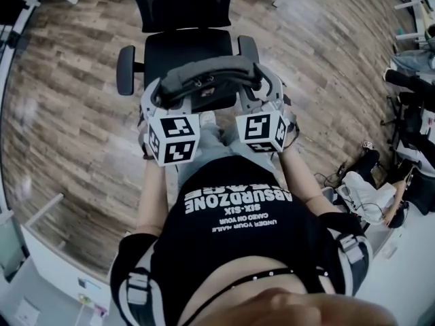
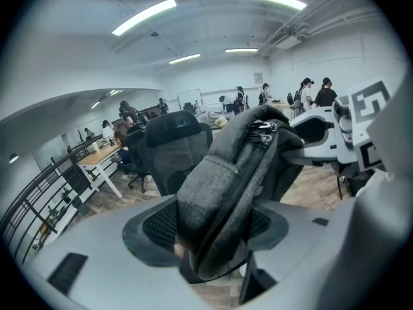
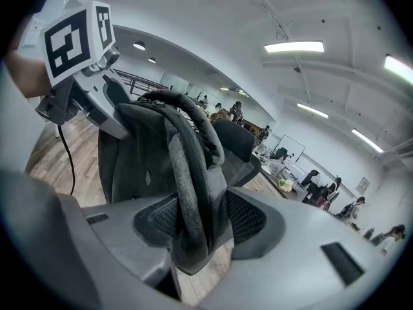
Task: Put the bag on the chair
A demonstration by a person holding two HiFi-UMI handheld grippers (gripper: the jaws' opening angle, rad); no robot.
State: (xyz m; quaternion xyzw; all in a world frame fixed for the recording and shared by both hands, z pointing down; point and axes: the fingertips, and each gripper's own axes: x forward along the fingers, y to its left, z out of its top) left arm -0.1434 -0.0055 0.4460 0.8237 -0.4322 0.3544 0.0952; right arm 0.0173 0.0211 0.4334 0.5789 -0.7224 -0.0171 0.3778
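A grey fabric bag point(image 1: 207, 80) hangs stretched between my two grippers, just above the seat of a black office chair point(image 1: 187, 46). My left gripper point(image 1: 156, 95) is shut on the bag's left end and my right gripper point(image 1: 270, 88) on its right end. In the left gripper view the bag point(image 2: 226, 179) is pinched between the dark pads point(image 2: 155, 228), with the chair's backrest point(image 2: 171, 144) behind it. The right gripper view shows folded bag fabric point(image 3: 187, 173) clamped between the jaws of the right gripper point(image 3: 197, 221), and the chair point(image 3: 240, 144) beyond.
Wood flooring point(image 1: 75, 114) surrounds the chair. A white desk point(image 1: 47, 250) runs along the lower left. A seated person and cables point(image 1: 370, 195) are at the right. Desks, chairs and standing people point(image 2: 310, 92) fill the far office, and a black railing point(image 2: 39, 199) stands at the left.
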